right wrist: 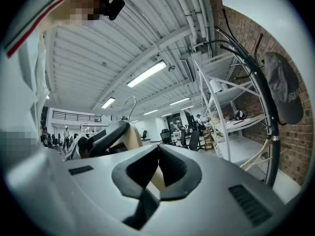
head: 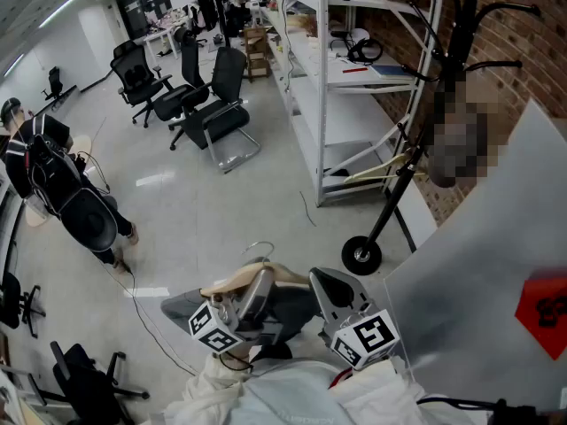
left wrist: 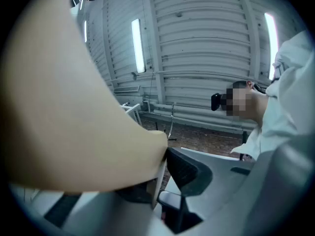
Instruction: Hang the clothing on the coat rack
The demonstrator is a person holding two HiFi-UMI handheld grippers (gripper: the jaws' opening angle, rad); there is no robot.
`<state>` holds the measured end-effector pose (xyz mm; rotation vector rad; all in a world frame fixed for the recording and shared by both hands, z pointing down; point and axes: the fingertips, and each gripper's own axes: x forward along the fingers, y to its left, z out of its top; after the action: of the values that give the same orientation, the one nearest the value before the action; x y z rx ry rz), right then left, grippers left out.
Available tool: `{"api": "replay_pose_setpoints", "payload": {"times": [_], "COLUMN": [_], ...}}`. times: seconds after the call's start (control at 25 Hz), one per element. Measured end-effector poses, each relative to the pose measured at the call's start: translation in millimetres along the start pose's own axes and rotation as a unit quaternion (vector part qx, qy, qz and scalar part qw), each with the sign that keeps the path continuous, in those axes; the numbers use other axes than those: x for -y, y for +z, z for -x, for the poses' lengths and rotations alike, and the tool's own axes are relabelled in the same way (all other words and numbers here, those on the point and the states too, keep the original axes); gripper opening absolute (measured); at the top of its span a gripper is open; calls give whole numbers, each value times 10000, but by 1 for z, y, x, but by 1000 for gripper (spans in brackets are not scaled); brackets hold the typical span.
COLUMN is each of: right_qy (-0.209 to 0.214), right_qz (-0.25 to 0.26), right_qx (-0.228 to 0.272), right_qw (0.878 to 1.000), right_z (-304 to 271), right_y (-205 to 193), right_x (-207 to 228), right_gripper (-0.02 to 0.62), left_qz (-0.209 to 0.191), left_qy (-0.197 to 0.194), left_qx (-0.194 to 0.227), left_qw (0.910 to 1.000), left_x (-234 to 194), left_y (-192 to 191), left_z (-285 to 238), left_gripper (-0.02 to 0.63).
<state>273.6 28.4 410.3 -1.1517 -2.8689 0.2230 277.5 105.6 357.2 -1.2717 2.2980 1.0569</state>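
A wooden hanger (head: 237, 281) with a metal hook (head: 259, 249) is held low in the head view, between both grippers. My left gripper (head: 259, 283) is shut on the hanger's broad beige body (left wrist: 74, 122), which fills the left of the left gripper view against the dark pad (left wrist: 186, 171). My right gripper (head: 324, 285) is closed on a thin beige part of the hanger (right wrist: 155, 178). White cloth (head: 292, 395) bunches under the grippers; whether it hangs on the hanger is hidden. The black coat rack (head: 400, 182) stands ahead to the right, with a dark cap (right wrist: 282, 90) on it.
A white metal shelving unit (head: 326, 87) stands beside the rack along a brick wall. A grey panel (head: 483, 282) with a red sign leans at the right. Office chairs (head: 211, 104) and a person (head: 62, 193) are across the open floor, where a cable (head: 146, 312) trails.
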Motion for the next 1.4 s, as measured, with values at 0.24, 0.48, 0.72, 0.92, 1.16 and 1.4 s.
{"api": "replay_pose_setpoints", "payload": {"times": [0.24,0.48,0.72,0.92,1.16,1.4], "right_qy": [-15,-55,-127,-228,-355,-467], "right_qz": [-25,-58,1,16,37,-24], "right_qx": [-25,-92,-60,61,-10,-112], "right_qw": [10000,9999,9999,9997,9994,9988], "right_z": [-72,-134,-184,-225,-244,-251], "right_y": [-2,0,-1,2,0,-4], "right_x": [3,6,-4,2,4,16], "right_gripper": [25,25,25,25,25,25], "left_qz": [-132,-192,-392,-385,-316,-128], "left_qy": [105,139,167,81,99,135], "left_qx": [-82,-136,-241,-350,-366,-379], "left_qw": [9998,9996,9988,9986,9988,9991], "left_x": [-61,-110,-148,-182,-205,-222], "left_y": [37,69,96,113,126,123], "left_z": [-4,-9,-4,-10,-7,-13], "left_gripper": [98,98,98,98,98,98]}}
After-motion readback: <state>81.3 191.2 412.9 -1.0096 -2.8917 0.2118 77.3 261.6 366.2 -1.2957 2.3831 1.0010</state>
